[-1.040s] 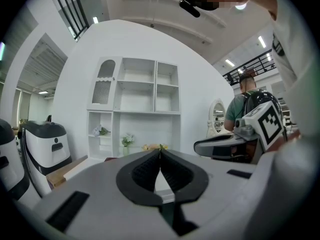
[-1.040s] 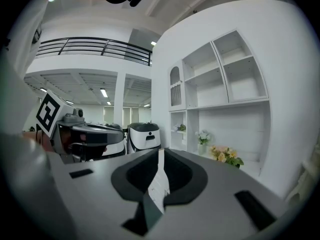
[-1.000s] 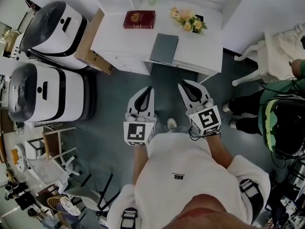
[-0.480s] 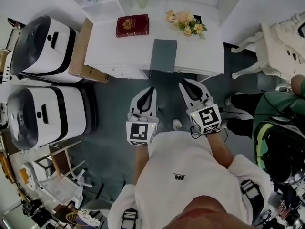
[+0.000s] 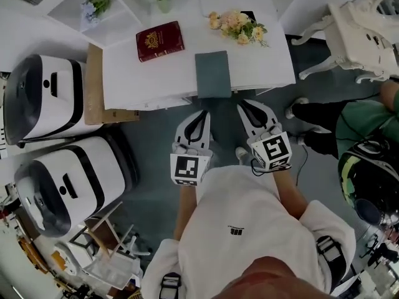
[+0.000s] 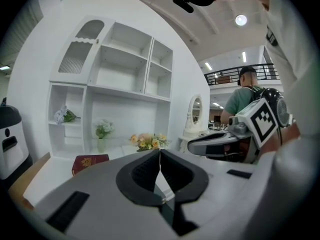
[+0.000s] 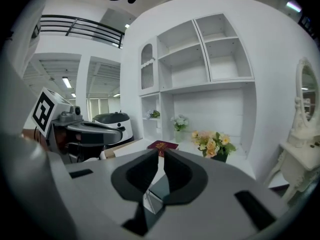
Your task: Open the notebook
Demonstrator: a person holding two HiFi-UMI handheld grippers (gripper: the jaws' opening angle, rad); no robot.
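The closed grey notebook (image 5: 213,73) lies flat at the front edge of the white table (image 5: 262,61). My left gripper (image 5: 204,113) hangs just short of that edge, below the notebook's near left corner, its jaws shut on nothing (image 6: 160,151). The right gripper (image 5: 242,103) is level with it, off the notebook's near right corner. Its jaws (image 7: 161,154) also stand together and hold nothing. Neither gripper touches the notebook. Through the right gripper's jaws a strip of the notebook (image 7: 159,186) shows.
A dark red book (image 5: 160,40) and a bunch of flowers (image 5: 237,27) lie further back on the table. Two white machines (image 5: 43,98) (image 5: 68,182) and a cardboard box (image 5: 93,83) stand at the left. A white chair (image 5: 365,30) and a person in green (image 5: 368,136) are at the right.
Both grippers have moved forward to the table's front edge, and the notebook now lies just beyond their tips. Their jaws have stayed together.
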